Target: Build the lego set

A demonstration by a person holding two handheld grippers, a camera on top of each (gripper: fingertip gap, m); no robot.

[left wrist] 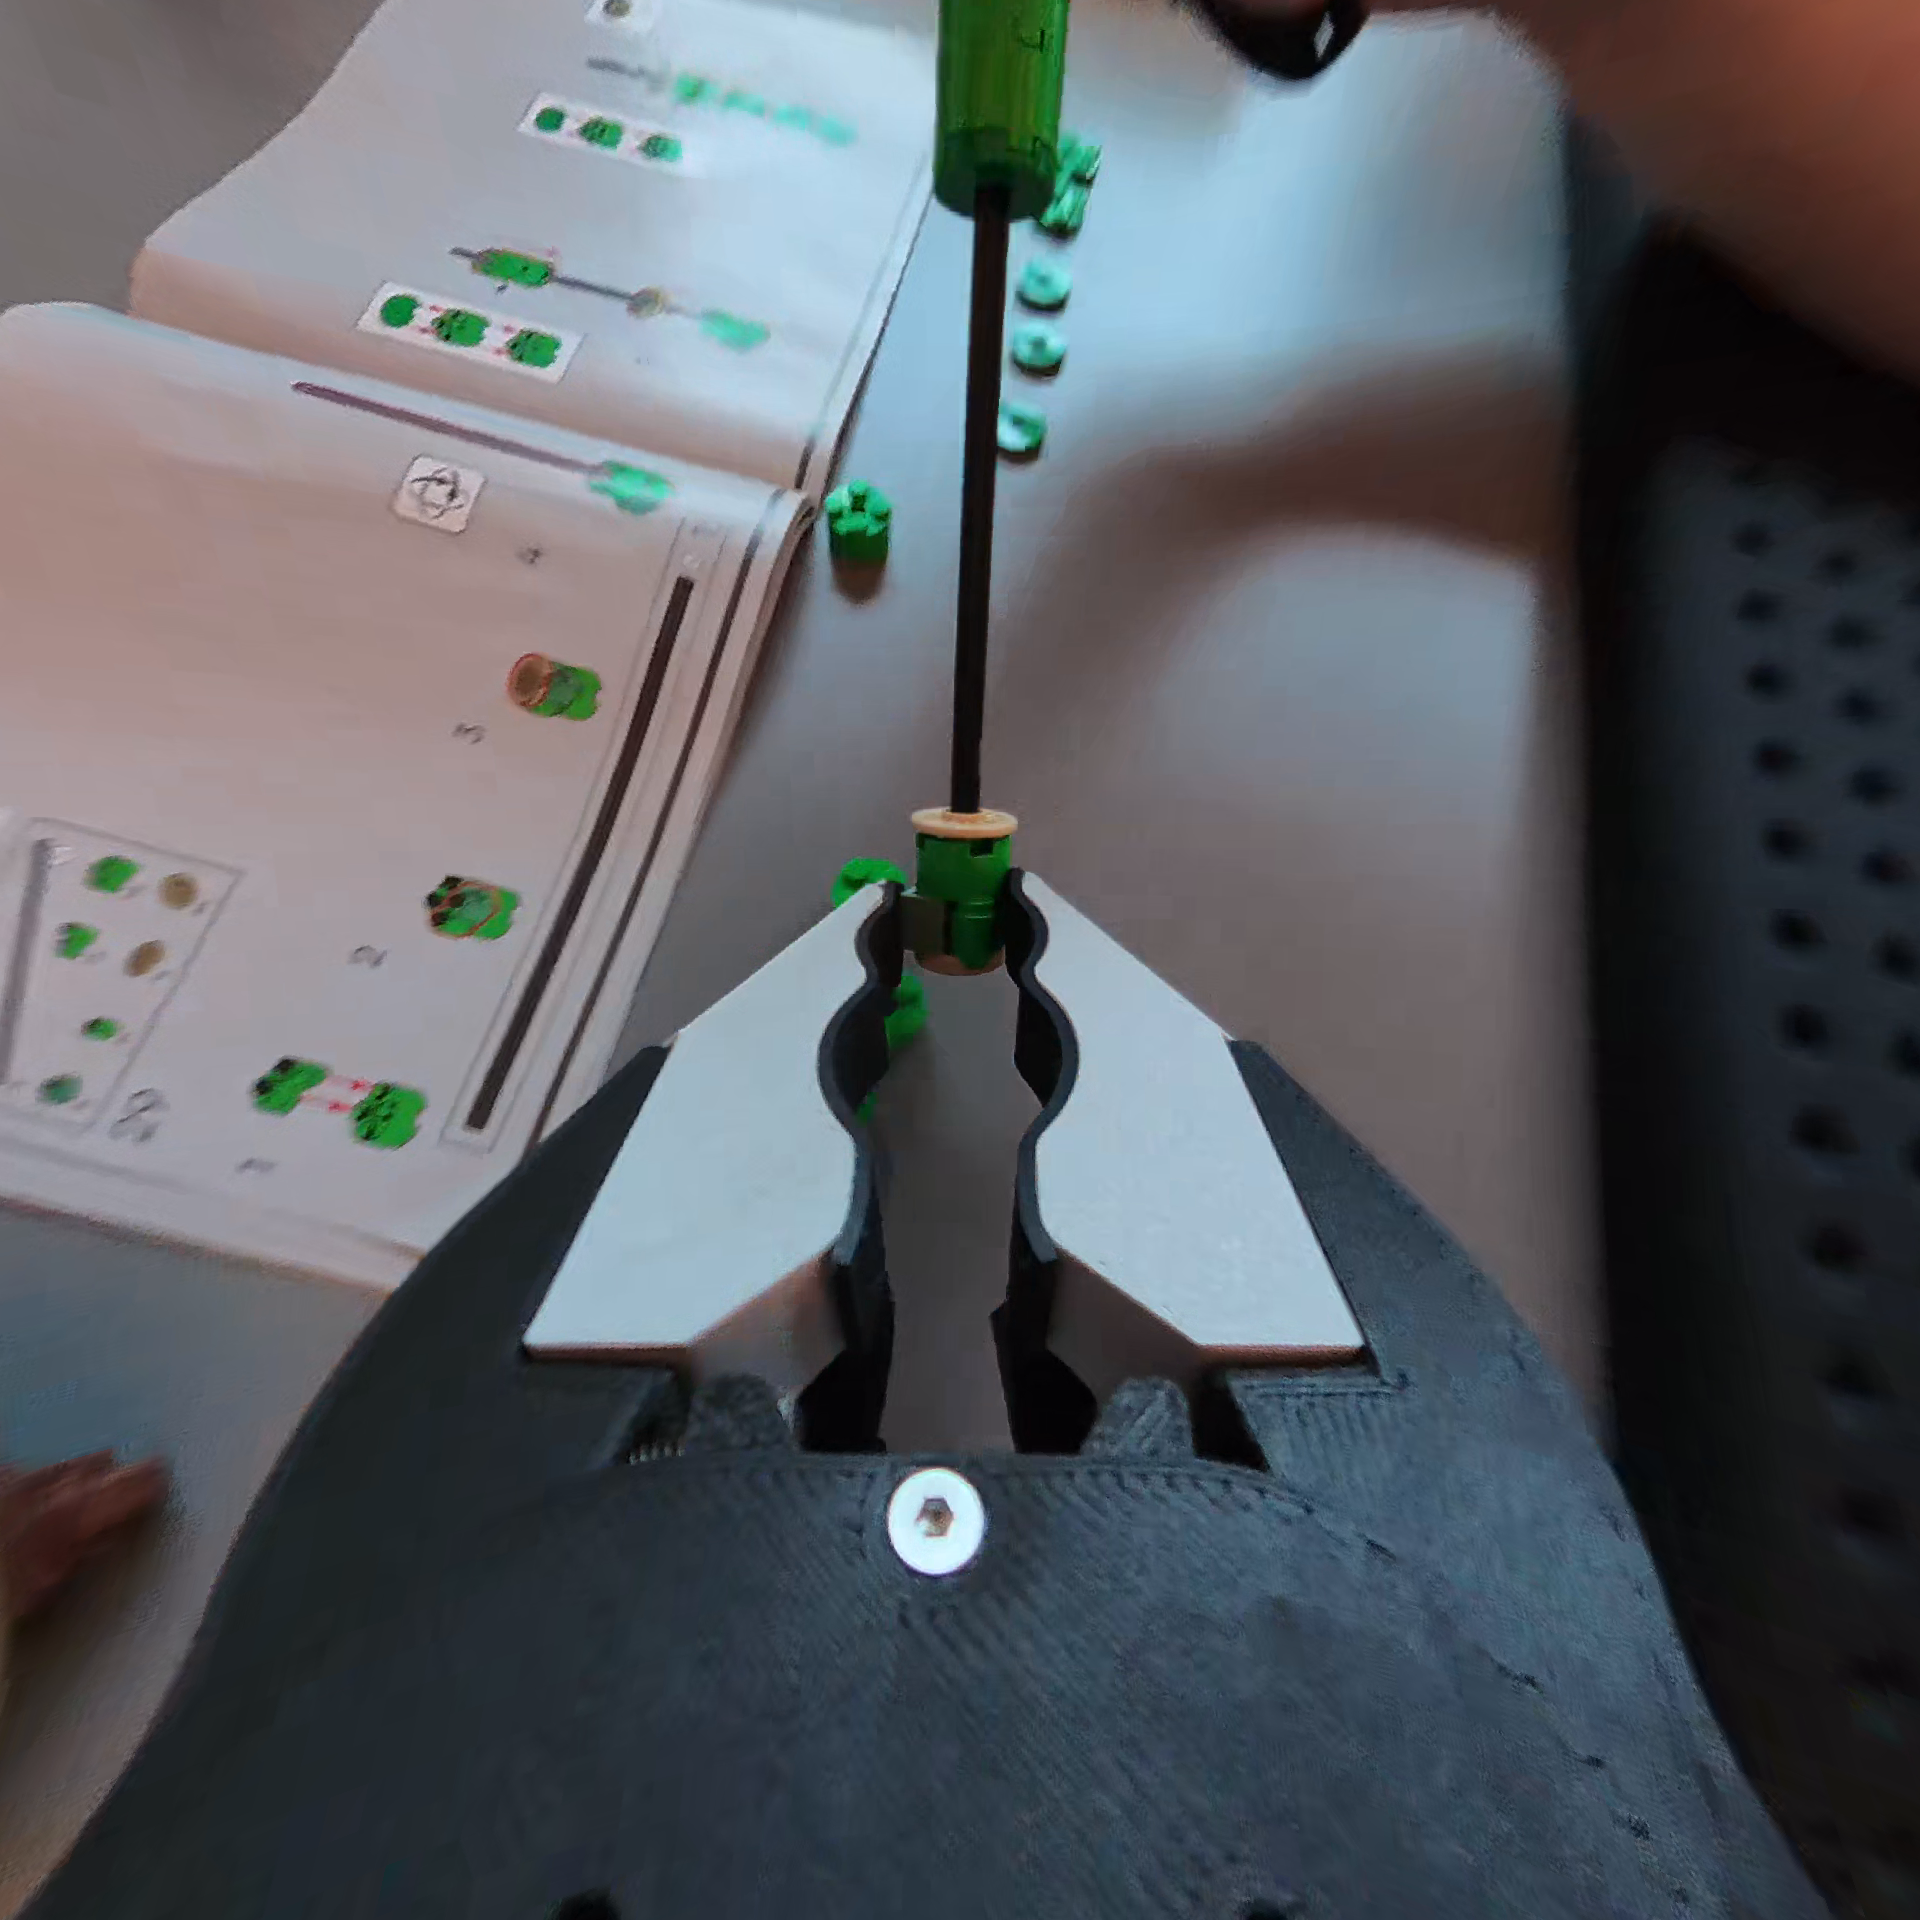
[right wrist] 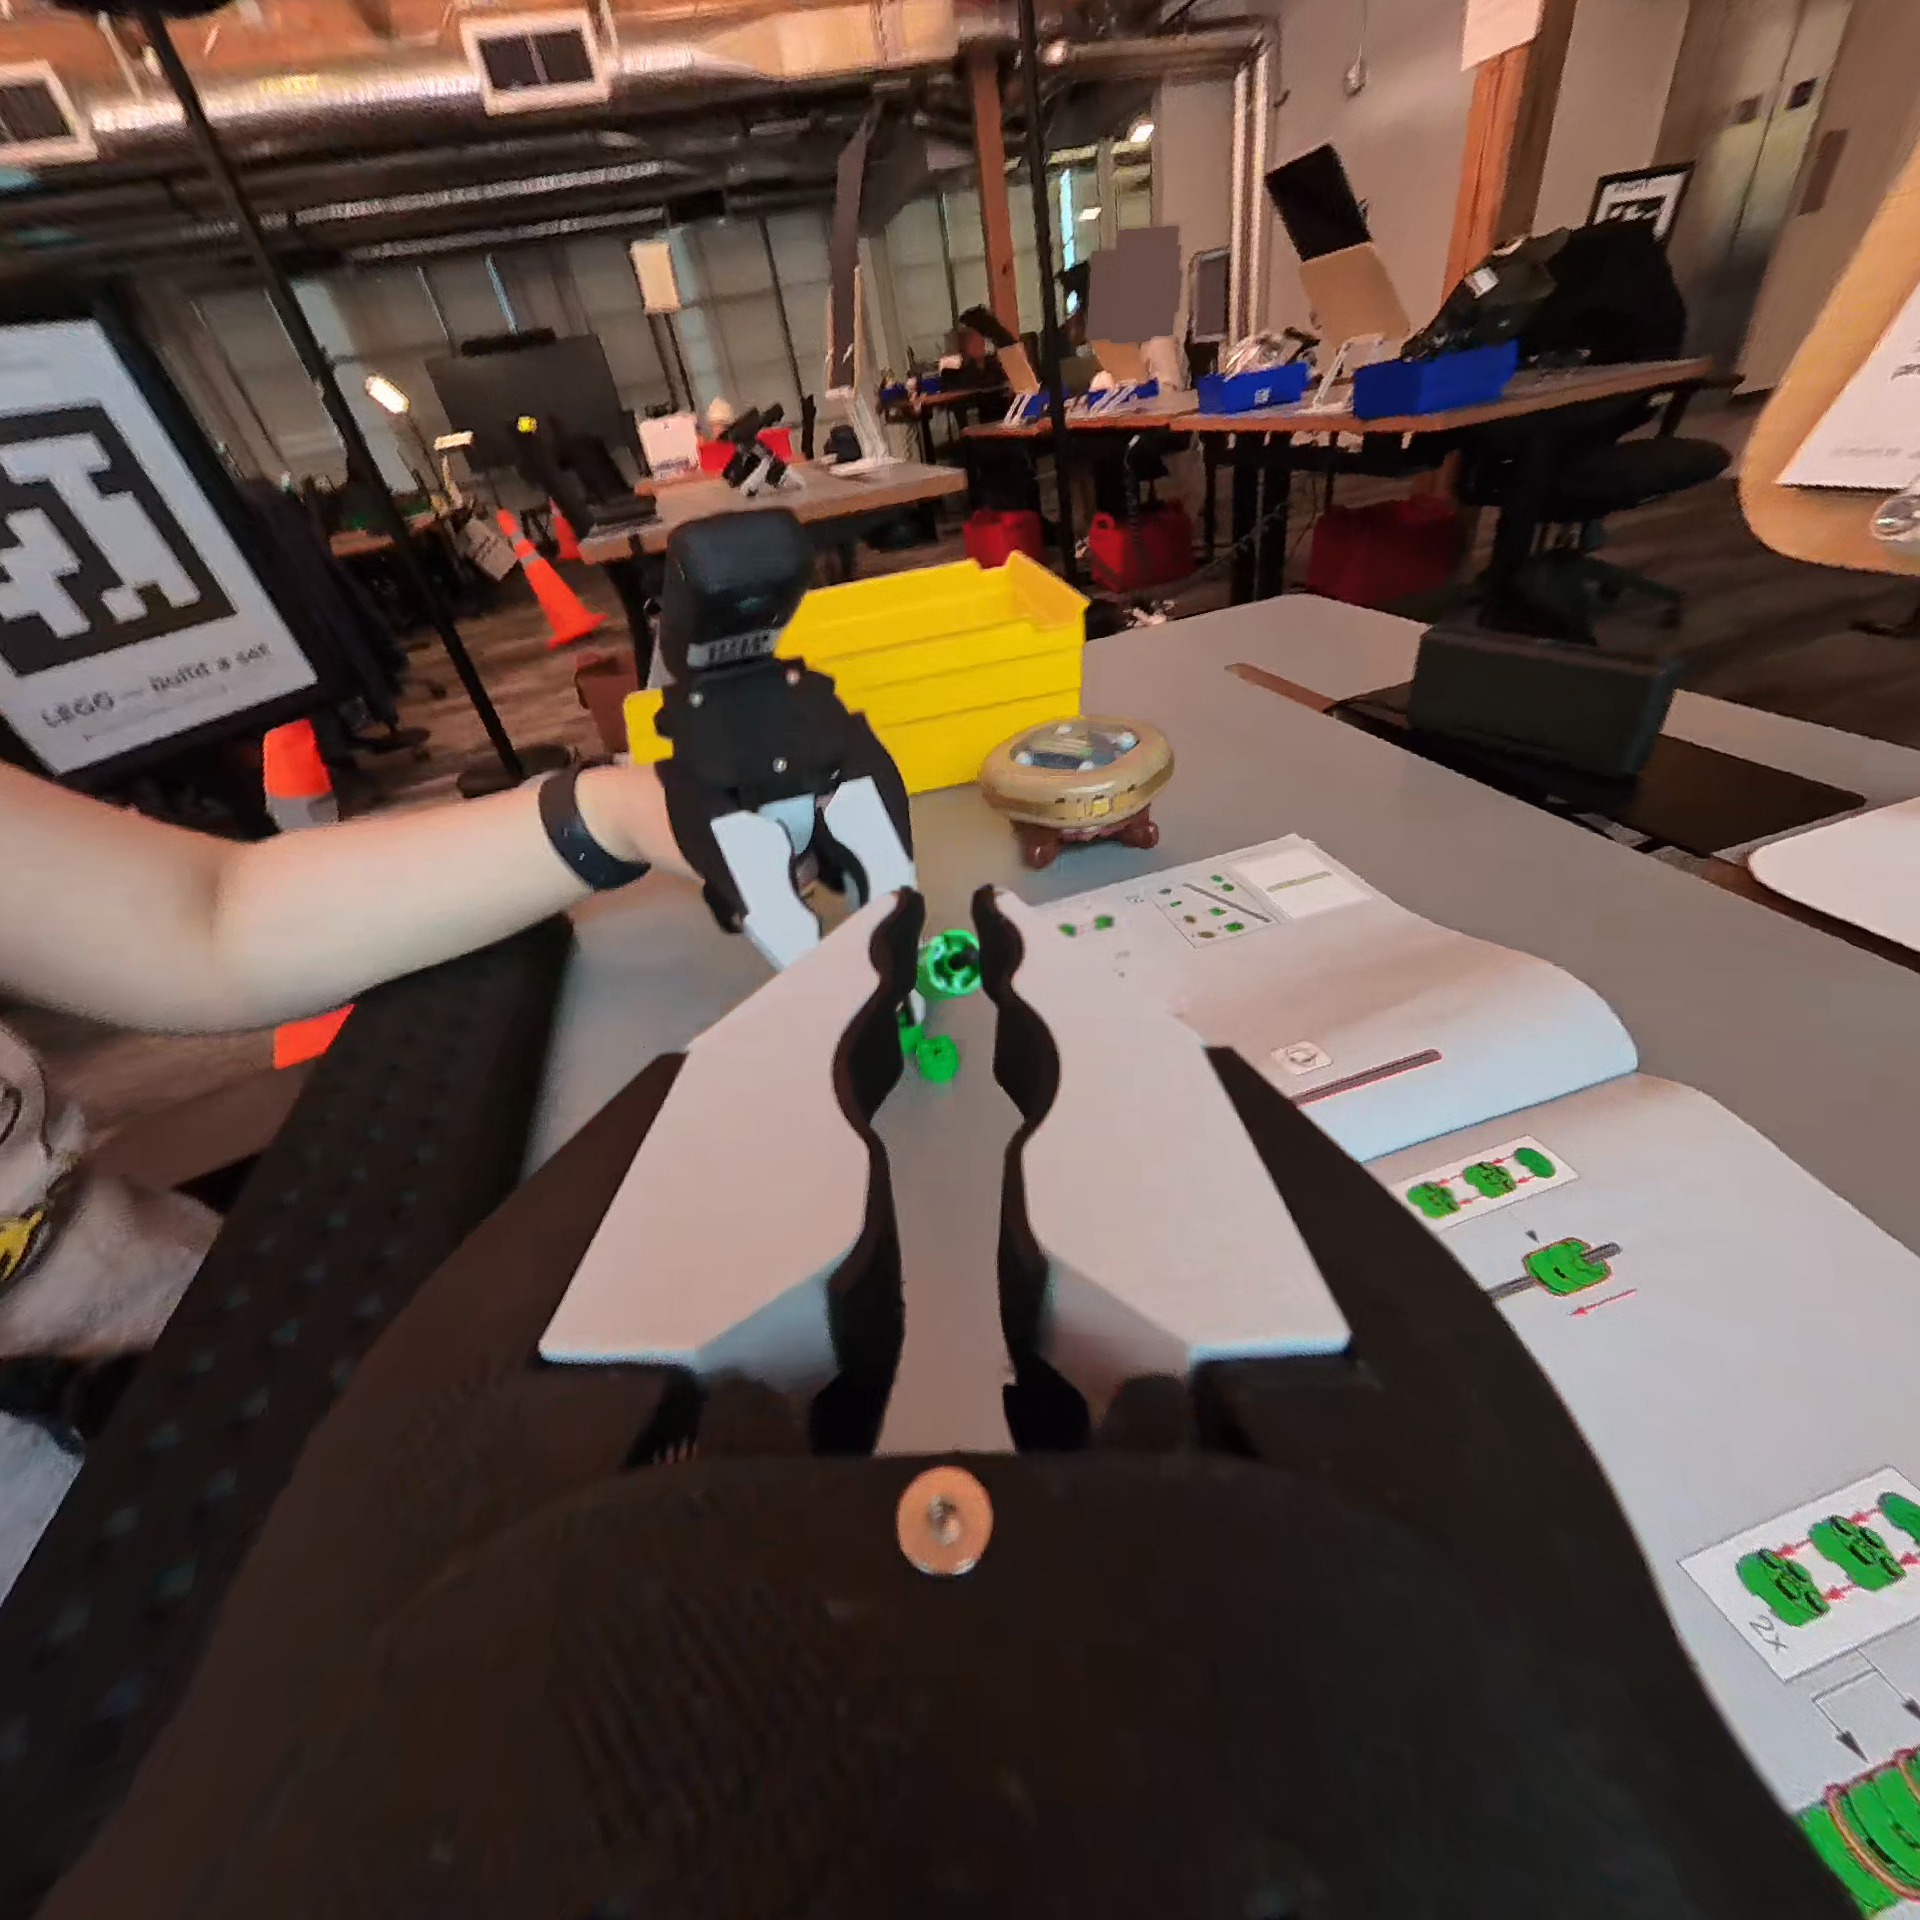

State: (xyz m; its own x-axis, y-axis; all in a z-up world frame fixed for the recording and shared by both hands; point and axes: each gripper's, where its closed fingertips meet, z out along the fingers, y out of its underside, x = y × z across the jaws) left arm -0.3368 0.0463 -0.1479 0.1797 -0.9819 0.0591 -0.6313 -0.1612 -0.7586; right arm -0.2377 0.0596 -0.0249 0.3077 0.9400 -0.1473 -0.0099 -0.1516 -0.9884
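A black axle (left wrist: 977, 499) runs between two green sections. My left gripper (left wrist: 954, 902) is shut on the near one, a green round brick stack with tan ends (left wrist: 961, 894). The far one is a green cylinder stack (left wrist: 1000, 104), seen end-on in the right wrist view (right wrist: 951, 961), where my right gripper (right wrist: 948, 914) is shut on it. The left gripper also shows in the right wrist view (right wrist: 831, 914), held by a person's hand. Several loose green round pieces (left wrist: 859, 520) lie on the grey table (left wrist: 1299, 727), and more lie below the fingertips (right wrist: 935, 1055).
An open instruction booklet (left wrist: 364, 727) (right wrist: 1403, 1018) lies beside the pieces. A black perforated mat (left wrist: 1787, 935) (right wrist: 364, 1195) borders the table. Stacked yellow bins (right wrist: 935, 665) and a round tan model on a brown stand (right wrist: 1075, 779) stand at the far edge. A person's arm (right wrist: 312, 904) reaches in. Some 15 cm of space lies between my two pairs of fingers.
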